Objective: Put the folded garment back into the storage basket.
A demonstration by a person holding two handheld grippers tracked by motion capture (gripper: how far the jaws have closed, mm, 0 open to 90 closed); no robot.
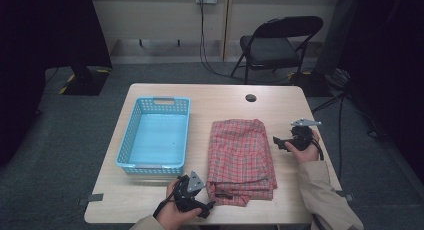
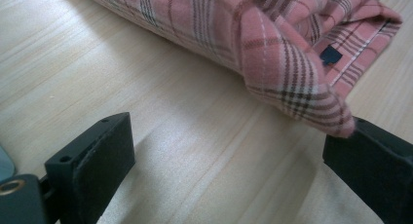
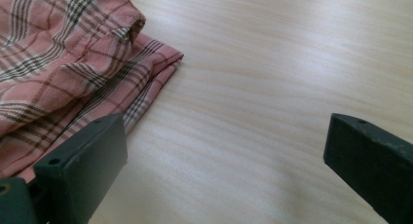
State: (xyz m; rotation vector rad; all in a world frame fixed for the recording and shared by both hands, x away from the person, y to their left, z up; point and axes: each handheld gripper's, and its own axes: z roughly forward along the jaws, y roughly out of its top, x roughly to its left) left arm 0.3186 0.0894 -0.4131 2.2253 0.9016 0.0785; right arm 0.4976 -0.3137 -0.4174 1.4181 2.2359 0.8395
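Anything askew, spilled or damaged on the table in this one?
Nothing stands out. The folded plaid shirt lies flat beside the blue basket, slightly uneven at its near edge. The left gripper and right gripper sit open at its corners.

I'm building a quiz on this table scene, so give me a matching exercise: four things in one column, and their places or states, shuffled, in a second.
Things:
1. basket
2. folded plaid shirt
3. left gripper
4. right gripper

Places or states:
A. open, at the shirt's near left corner
B. light blue, on the table's left half
C. open, at the shirt's right edge
D. red checks, lying in the middle of the table

Pairs: 1-B, 2-D, 3-A, 4-C
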